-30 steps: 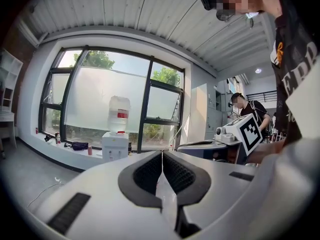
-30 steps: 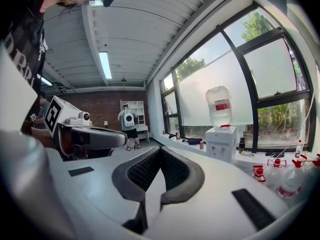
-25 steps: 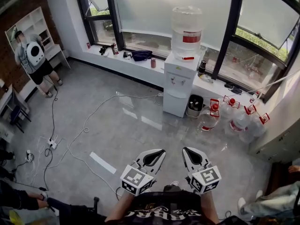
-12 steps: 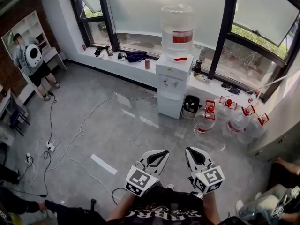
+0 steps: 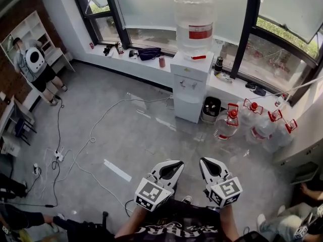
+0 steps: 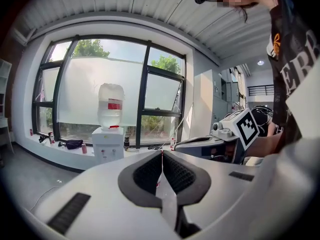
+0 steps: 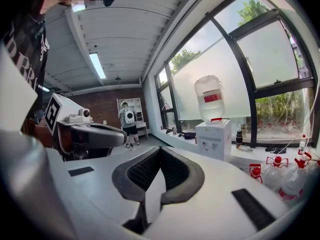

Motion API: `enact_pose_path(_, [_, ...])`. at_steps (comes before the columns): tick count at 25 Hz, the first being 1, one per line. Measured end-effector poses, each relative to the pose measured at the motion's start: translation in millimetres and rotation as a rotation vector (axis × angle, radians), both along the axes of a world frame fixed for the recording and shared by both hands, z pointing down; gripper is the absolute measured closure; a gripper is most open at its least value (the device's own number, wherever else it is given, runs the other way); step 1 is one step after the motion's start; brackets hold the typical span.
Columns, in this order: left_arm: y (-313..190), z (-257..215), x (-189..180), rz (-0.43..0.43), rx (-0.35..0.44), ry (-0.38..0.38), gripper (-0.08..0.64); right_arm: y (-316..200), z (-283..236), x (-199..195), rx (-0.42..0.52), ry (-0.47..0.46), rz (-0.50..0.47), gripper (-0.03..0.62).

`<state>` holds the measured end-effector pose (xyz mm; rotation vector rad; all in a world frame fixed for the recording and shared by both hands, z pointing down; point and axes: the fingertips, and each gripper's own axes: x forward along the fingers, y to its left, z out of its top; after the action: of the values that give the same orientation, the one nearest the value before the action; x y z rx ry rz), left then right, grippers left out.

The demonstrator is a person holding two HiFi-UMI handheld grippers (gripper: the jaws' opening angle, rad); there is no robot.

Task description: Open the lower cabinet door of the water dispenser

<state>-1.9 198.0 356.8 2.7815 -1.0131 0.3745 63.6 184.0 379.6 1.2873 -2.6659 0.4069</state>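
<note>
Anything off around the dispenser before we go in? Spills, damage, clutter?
No spill or damage shows. The water dispenser stands upright and its lower door looks shut. The only clutter is loose cables trailing over the floor on its left in the head view, and spare water jugs crowding the floor on its right.

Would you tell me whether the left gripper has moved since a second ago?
Cannot tell: the left gripper stays about as far from the water dispenser, and the whole view shifted.
</note>
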Motion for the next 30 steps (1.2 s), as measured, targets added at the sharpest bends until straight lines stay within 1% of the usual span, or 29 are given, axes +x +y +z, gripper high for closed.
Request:
enact_pose_path(4, [-41, 6, -5, 0.02, -0.015, 0.008, 0.54, -40, 4, -9, -0.024, -0.002, 0.026, 0.578])
enact_pose_path(8, [-98, 12, -15, 0.051, -0.019, 0.0, 0.54, -98, 11, -23, -0.031, 0.004, 0.042, 0.578])
enact_pose_path(11, [-146, 11, -29, 0.08, -0.013, -0.011, 0.54, -147, 8, -37, -0.029, 0.003, 0.062, 0.578])
enact_pose_path(16, [-226, -1, -60, 0.102, -0.004, 0.019, 0.54, -221, 2, -63, -0.03, 0.015, 0.102, 0.578])
enact_pose_path(19, [-264, 0, -75, 0.122, -0.008, 0.025, 0.54, -258, 2, -73, -0.039, 0.018, 0.142, 0.58])
enact_pose_path(25, [-310, 22, -87, 0.192, -0.048, 0.011, 0.54, -296, 20, -73, -0.07, 0.042, 0.219, 0.578])
enact_pose_path(30, [-339, 38, -70, 0.238, -0.091, 0.009, 0.54, -317, 38, -53, -0.117, 0.055, 0.27, 0.578])
